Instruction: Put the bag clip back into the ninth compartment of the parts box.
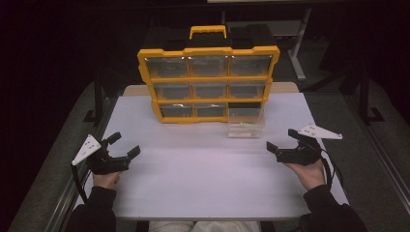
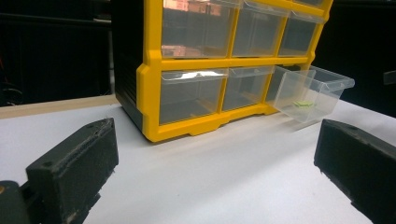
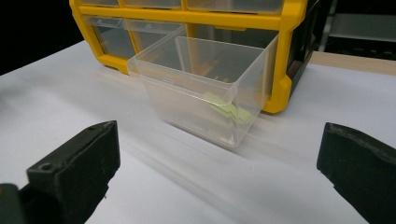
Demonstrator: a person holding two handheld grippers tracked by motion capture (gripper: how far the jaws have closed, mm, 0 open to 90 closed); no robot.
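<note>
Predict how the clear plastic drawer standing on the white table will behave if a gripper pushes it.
The clear plastic drawer looks thin-walled and nearly empty, holding a few pale green pieces, so probably light. On the smooth white table it would likely slide rather than tip, given its flat base. Squeezed walls may flex.

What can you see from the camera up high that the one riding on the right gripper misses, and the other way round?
High view alone: the person's hands, both grippers, left and right, open and apart on the white table, and the organizer's yellow carry handle with all nine drawer bays.

Right gripper view alone: the pale green pieces in the pulled-out clear drawer, seen plainly up close.

Both: the yellow drawer organizer, that drawer standing on the table before its empty bottom right bay, and the table.
</note>
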